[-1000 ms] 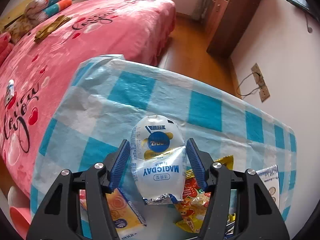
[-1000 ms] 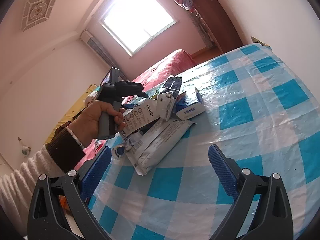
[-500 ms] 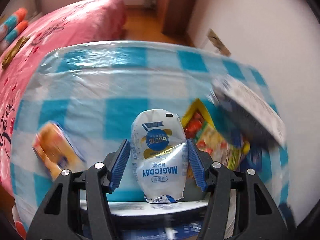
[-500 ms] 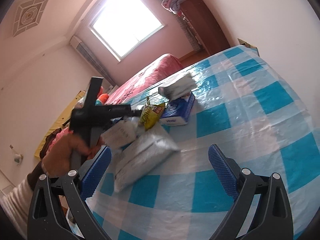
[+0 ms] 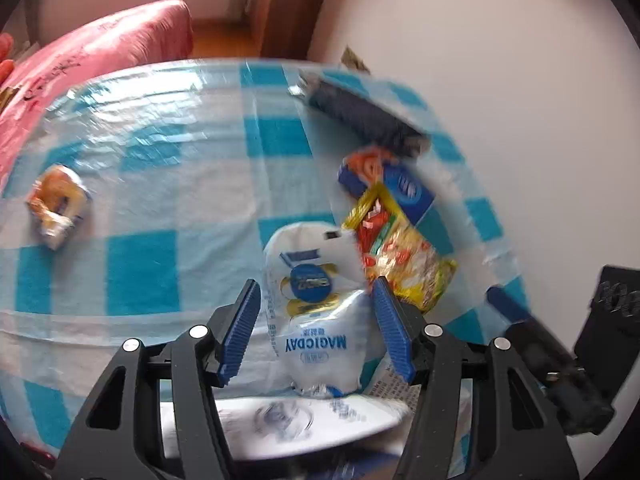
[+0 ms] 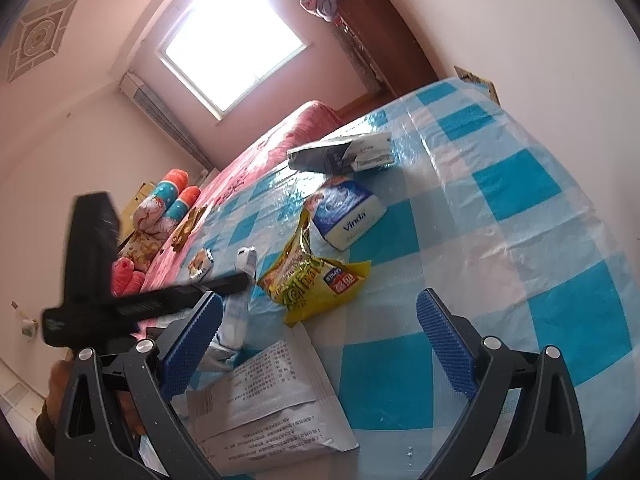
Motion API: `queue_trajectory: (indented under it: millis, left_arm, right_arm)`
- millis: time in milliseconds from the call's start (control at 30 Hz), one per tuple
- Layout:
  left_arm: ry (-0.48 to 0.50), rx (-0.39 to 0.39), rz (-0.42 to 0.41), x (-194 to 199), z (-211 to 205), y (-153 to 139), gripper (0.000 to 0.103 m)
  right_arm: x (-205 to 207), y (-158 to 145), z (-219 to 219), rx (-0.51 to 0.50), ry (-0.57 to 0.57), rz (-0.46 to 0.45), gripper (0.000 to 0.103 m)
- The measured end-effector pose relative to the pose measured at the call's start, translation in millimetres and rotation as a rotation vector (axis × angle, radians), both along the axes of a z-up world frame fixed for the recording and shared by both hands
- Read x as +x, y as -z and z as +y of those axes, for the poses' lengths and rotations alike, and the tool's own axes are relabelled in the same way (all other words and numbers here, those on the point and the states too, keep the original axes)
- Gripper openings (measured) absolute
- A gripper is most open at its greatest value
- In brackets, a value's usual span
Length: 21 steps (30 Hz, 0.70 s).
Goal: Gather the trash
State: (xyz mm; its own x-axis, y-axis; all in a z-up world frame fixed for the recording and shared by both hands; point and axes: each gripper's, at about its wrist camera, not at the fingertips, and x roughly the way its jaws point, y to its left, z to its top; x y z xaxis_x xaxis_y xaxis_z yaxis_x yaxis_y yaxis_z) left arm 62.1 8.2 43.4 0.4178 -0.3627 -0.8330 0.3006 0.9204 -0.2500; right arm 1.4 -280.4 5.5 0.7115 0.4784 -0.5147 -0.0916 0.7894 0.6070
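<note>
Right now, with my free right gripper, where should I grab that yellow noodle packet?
Probably take the yellow noodle packet by its crimped top edge, which sticks up off the tablecloth. Bring the right gripper in from above, jaws across that thin raised seam; the rest lies flat.

A glossy plastic checked cloth (image 6: 516, 184) is covering the counter, catching window glare. A shiny white plastic pouch (image 5: 316, 312) is sitting between ribbed blue rubbery pads (image 5: 390, 332). A crinkled yellow foil wrapper (image 6: 316, 280) is gleaming beside a matt printed paper packet (image 6: 272, 408).
</note>
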Motion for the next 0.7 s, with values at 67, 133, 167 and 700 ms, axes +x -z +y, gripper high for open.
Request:
queue_trajectory:
  millis: [67,133,167,700]
  left_arm:
    - [-0.052,-0.008,-0.034,-3,16,-14,0.07]
    - [-0.124,0.028,-0.091,-1,34,-28,0.075]
    - [-0.161,0.048,-0.107,0,41,-31,0.079]
    - [-0.599,0.194,0.067,95,133,20,0.08]
  right_arm:
    - [1,1,-1,0.005,-0.002,0.004,0.096]
    - [0,2,-2,0.012,-0.002,0.004,0.096]
    - [0,2,-2,0.015,-0.003,0.006,0.096]
    - [0,0,15,-0.036,-0.072,0.013,0.096]
